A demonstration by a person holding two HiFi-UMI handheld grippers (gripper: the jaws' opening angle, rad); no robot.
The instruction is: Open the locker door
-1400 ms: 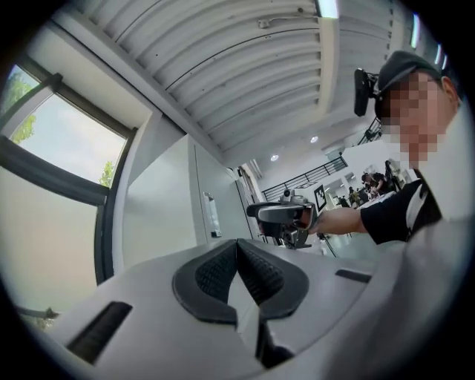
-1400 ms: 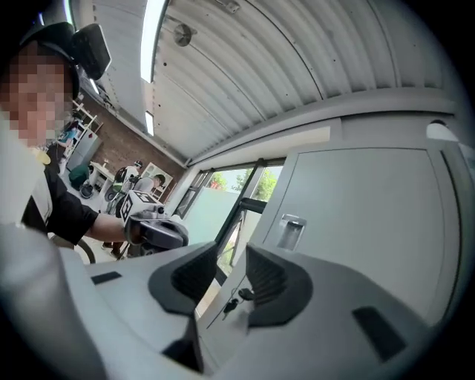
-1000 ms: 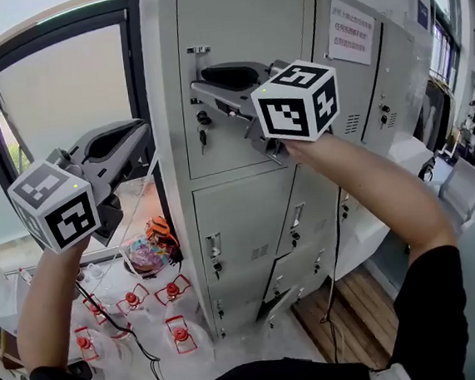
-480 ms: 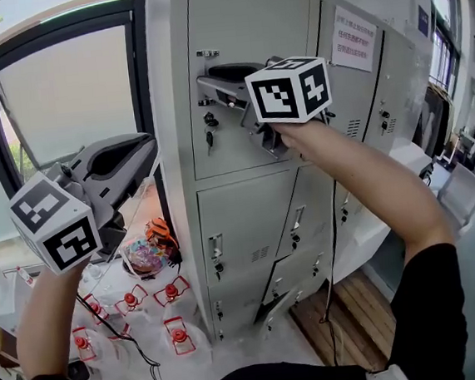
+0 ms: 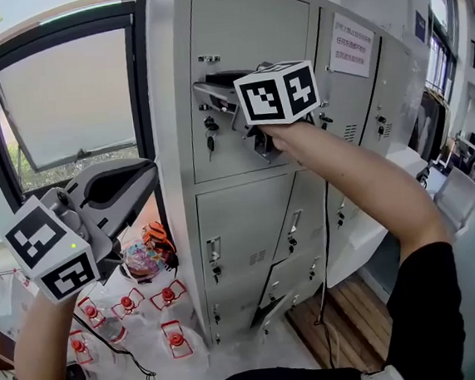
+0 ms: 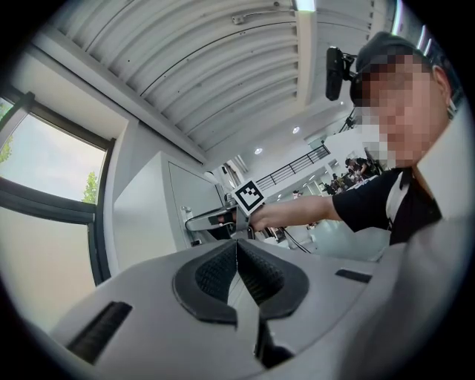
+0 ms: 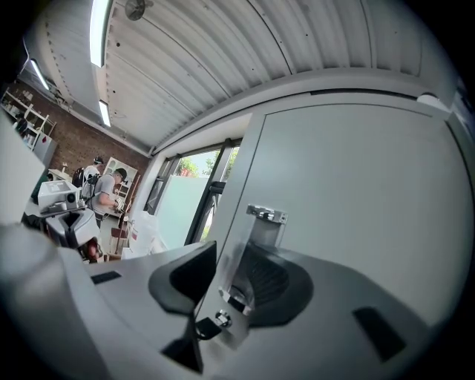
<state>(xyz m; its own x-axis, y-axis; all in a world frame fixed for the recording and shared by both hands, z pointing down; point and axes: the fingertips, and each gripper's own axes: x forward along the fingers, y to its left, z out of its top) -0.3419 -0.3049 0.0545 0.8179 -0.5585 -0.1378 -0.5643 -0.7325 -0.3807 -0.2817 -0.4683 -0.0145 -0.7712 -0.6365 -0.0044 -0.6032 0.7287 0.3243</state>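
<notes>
The grey top locker door [image 5: 247,34] stands closed, with a metal handle plate [image 5: 207,79] and a key [image 5: 210,136] at its left edge. My right gripper [image 5: 205,92] reaches that handle. In the right gripper view the handle plate [image 7: 256,237] stands between the open jaws of the right gripper [image 7: 230,282], with the lock [image 7: 220,319] just below. I cannot see the pads pressing on it. My left gripper [image 5: 149,172] hangs low at the left, away from the locker, shut and empty [image 6: 237,263].
More locker doors [image 5: 240,218] lie below and to the right, one bearing a white notice [image 5: 349,45]. A large window [image 5: 62,102] is left of the lockers. Several red-capped bottles [image 5: 127,304] and a black cable [image 5: 137,362] lie on the floor.
The right gripper stays at the top door's handle, its cube shifted slightly left. The left gripper has sunk lower at the left. The door has not moved.
</notes>
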